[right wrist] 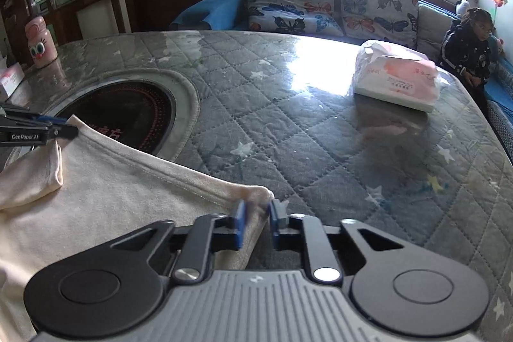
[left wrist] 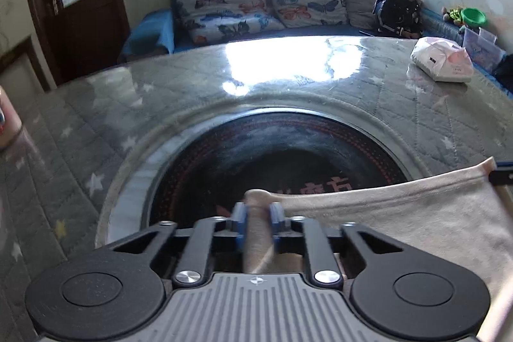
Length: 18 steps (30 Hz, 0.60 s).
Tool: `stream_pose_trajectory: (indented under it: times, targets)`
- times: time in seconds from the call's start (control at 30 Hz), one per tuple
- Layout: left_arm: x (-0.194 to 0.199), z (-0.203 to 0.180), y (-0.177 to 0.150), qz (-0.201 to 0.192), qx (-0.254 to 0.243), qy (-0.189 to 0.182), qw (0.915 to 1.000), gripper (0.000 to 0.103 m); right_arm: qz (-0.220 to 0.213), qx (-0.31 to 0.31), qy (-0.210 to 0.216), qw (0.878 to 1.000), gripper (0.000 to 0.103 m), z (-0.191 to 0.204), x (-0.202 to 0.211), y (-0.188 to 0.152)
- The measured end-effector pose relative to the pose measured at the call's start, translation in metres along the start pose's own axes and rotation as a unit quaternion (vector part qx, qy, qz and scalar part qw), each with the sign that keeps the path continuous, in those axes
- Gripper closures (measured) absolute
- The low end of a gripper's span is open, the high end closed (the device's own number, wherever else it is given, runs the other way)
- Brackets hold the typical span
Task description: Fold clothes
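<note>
The left gripper (left wrist: 257, 215) is clamped on a bunched corner of the cream garment (left wrist: 416, 213), with cloth pinched between its 2 blue pads (left wrist: 239, 218) and trailing back toward the camera. From that corner the garment's hemmed edge runs taut to the right, above the dark round heating plate (left wrist: 272, 156) set into the table (left wrist: 179, 92).

In the right wrist view the right gripper (right wrist: 256, 215) sits at the opposite corner of the garment (right wrist: 128, 197). Its blue pads (right wrist: 239, 223) stand a little apart with the corner between them – cloth lies against the left pad, but whether the right pad bears on it I cannot tell. The left gripper (right wrist: 48, 130) shows at the far left, closed on its own corner, a fold of fabric hanging below it. The rest of the garment spreads over the near-left part of the table (right wrist: 320, 149), partly covering the heating plate (right wrist: 128, 108).

The table carries a grey quilted cover with white stars under a glossy sheet. A pack of tissues (right wrist: 397, 82) lies toward its far right, well apart from the garment – a pink bottle with cartoon eyes (right wrist: 40, 42) stands at the far left edge. Behind the table runs a blue sofa with butterfly cushions (right wrist: 336, 8), where a person in a dark jacket (right wrist: 471, 50) sits at the right end
</note>
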<state>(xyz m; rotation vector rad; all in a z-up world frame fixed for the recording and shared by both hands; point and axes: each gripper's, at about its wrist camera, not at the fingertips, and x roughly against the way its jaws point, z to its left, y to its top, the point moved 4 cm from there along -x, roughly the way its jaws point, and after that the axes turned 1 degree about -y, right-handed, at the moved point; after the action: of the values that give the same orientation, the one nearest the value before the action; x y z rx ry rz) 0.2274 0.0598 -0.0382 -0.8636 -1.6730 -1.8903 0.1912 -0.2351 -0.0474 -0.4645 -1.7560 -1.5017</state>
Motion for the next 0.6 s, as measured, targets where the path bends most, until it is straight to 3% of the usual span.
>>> stream_pose_trajectory:
  times: [0.13, 0.33, 0.6]
  targets:
    - [-0.001, 0.0, 0.003, -0.013, -0.014, 0.008, 0.9998, 0.096, -0.01, 0.021, -0.007, 1.0, 0.096, 0.005, -0.004, 0.012]
    - [-0.009, 0.018, 0.017, -0.025, 0.005, 0.028, 0.9993, 0.096, -0.035, 0.047, -0.017, 0.998, 0.097, 0.013, -0.015, 0.042]
    - [-0.027, 0.03, 0.026, -0.023, 0.008, 0.049, 0.9985, 0.095, -0.02, 0.066, -0.022, 0.997, 0.096, 0.02, -0.058, 0.059]
